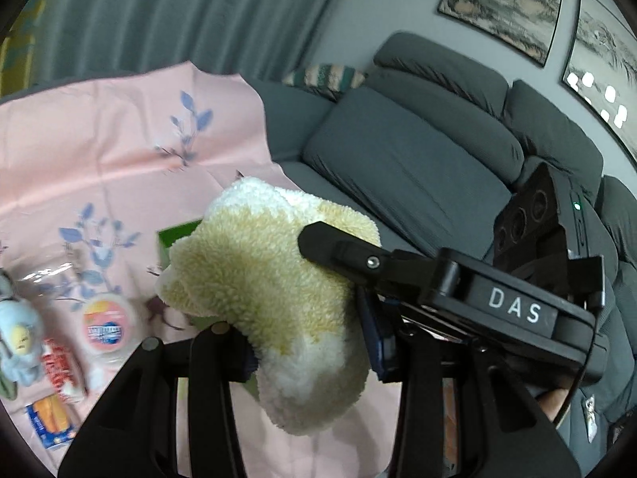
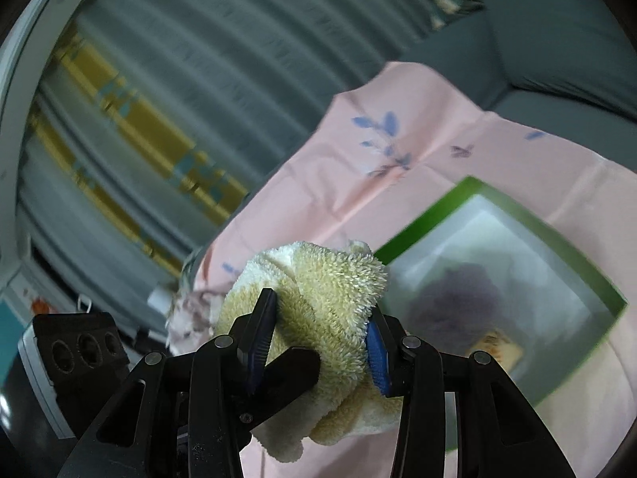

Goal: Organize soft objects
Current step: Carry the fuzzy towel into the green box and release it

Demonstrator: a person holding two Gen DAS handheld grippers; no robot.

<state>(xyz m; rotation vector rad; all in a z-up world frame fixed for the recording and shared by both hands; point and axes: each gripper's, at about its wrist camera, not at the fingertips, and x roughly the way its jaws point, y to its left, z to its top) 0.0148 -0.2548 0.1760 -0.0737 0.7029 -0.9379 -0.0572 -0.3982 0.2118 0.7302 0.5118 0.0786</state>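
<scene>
Gripping: towel [image 1: 274, 290] — fluffy, cream and pale yellow, bunched, clamped from two sides and lifted clear of the cloth below
Left gripper [image 1: 306, 342]: pads pressed into the lower part of the towel, fabric bulging out above and below the jaws
Right gripper [image 2: 318, 342]: blue pads [image 2: 376, 358] squeezed on the same towel; seen in the left view as a black body marked DAS [image 1: 513, 310], one finger laid across the towel's upper right side
Towel's place: between both grippers, in the air over the pink cloth [image 1: 99, 151], just in front of the green box [image 2: 501, 271]
Green box: on the pink cloth, open at the top, pale inside, with a blurred purple lump [image 2: 462, 298] and a small tan packet [image 2: 497, 346] in it — mostly hidden behind the towel in the left view
Cloth: pink with blue leaf prints, spread over a grey sofa [image 1: 418, 151]
Left side of cloth: round pink-lidded tub [image 1: 107, 326], red-and-white packet [image 1: 59, 366], blue-and-orange packet [image 1: 51, 422], pale blue plush toy [image 1: 20, 342]
Background: grey curtain [image 1: 179, 12], two framed pictures [image 1: 505, 4] on the wall
</scene>
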